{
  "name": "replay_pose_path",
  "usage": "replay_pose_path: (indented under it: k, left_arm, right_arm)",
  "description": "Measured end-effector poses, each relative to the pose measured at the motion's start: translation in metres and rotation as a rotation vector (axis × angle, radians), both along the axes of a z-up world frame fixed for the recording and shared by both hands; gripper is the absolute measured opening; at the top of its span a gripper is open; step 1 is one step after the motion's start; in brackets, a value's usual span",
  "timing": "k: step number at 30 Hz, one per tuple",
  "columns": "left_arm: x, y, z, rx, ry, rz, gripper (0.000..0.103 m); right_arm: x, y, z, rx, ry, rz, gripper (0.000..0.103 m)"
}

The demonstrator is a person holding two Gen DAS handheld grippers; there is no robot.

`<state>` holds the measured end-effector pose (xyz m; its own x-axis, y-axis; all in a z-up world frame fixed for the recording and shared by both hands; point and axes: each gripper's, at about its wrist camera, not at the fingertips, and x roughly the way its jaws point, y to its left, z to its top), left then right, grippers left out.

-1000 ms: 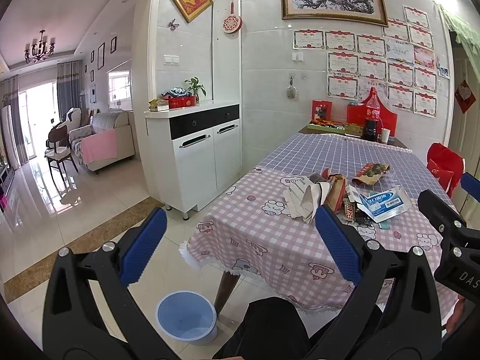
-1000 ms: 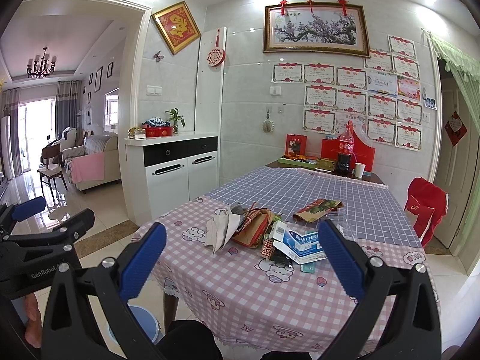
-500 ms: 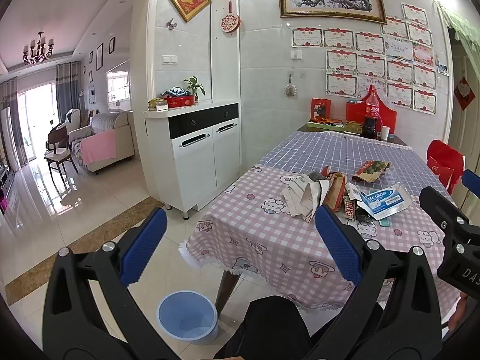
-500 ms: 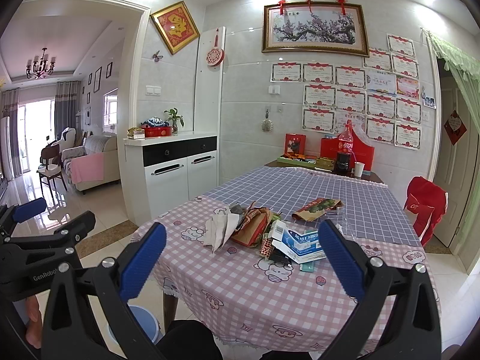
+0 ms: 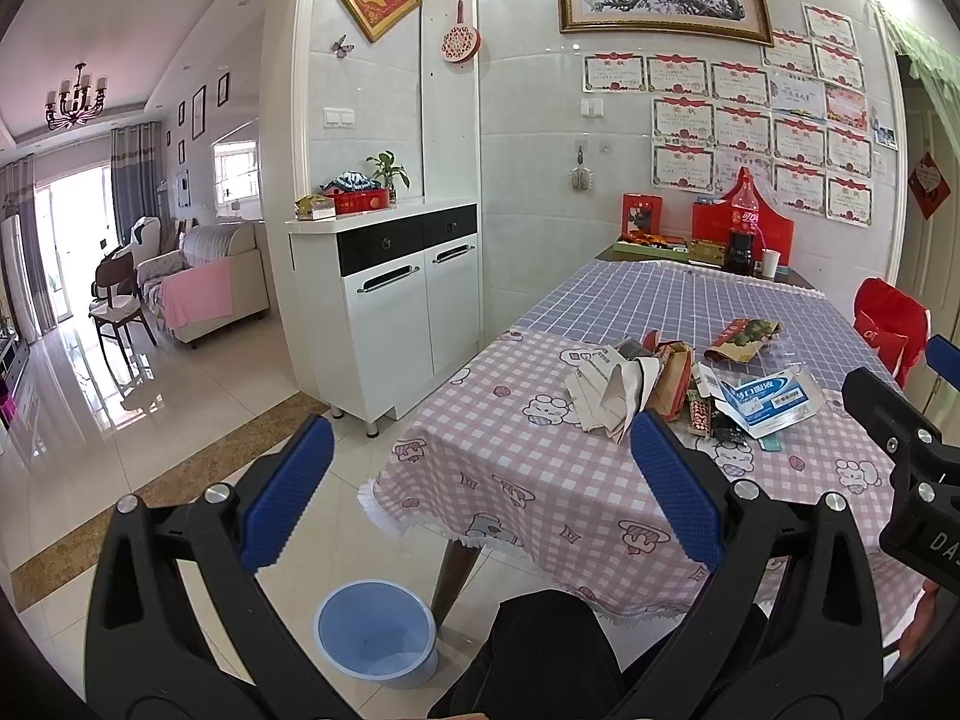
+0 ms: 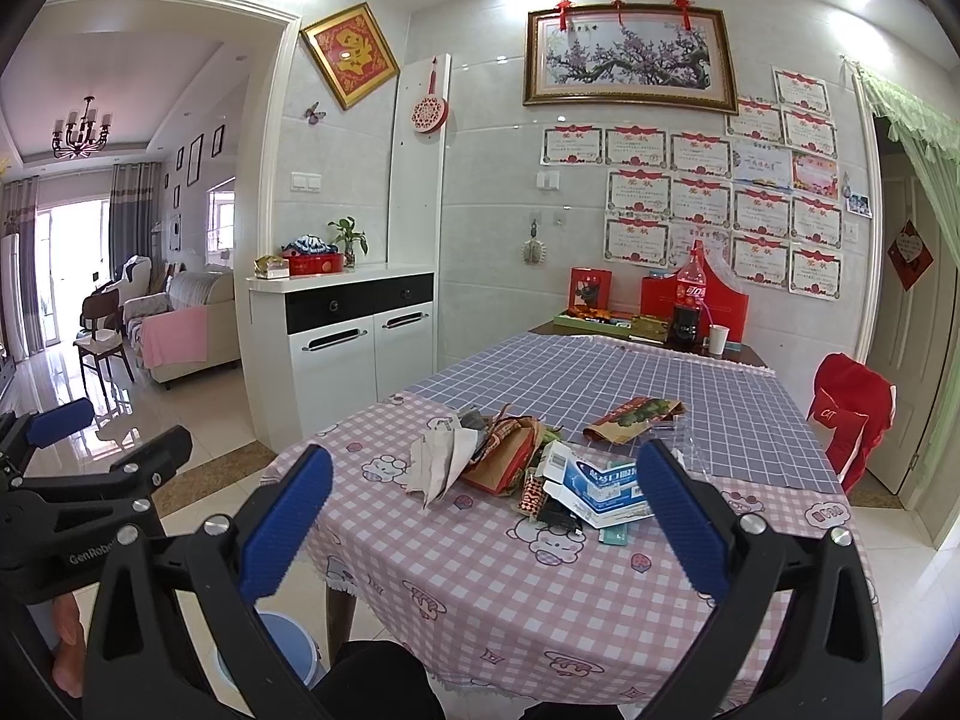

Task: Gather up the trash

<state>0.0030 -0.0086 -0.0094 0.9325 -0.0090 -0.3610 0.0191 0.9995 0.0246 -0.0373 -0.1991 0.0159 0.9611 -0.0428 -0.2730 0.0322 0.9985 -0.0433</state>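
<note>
A heap of trash lies on the pink checked tablecloth: crumpled white paper [image 5: 612,387] [image 6: 441,459], a brown-red paper bag [image 5: 672,378] [image 6: 504,459], a torn blue-white box [image 5: 765,396] [image 6: 603,483] and a snack wrapper [image 5: 741,339] [image 6: 636,417]. A light blue bin [image 5: 375,630] [image 6: 288,645] stands on the floor by the table's near left leg. My left gripper [image 5: 474,492] is open and empty, in front of the table's left corner. My right gripper [image 6: 486,516] is open and empty, short of the heap.
The table [image 6: 540,588] runs back to the wall, where a cola bottle [image 6: 693,294], a cup and red boxes stand. A white cabinet [image 5: 408,300] is left of it. A red-covered chair [image 6: 852,414] is on the right. Tiled floor opens leftward.
Both views have drifted very slightly; the table and trash sit a touch closer. Both grippers stay open and empty.
</note>
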Motion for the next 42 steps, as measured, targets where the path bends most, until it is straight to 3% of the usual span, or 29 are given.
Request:
replay_pose_path:
  k: [26,42]
  left_arm:
    - [0.007,-0.004,-0.009,0.012,0.017,0.001,0.097]
    - [0.023,-0.009,-0.022,0.056,0.054,0.02,0.097]
  right_arm:
    - [0.0,-0.003,-0.001,0.01,0.008,0.006,0.099]
    - [0.025,-0.015,-0.024,0.032,0.055,-0.015,0.099]
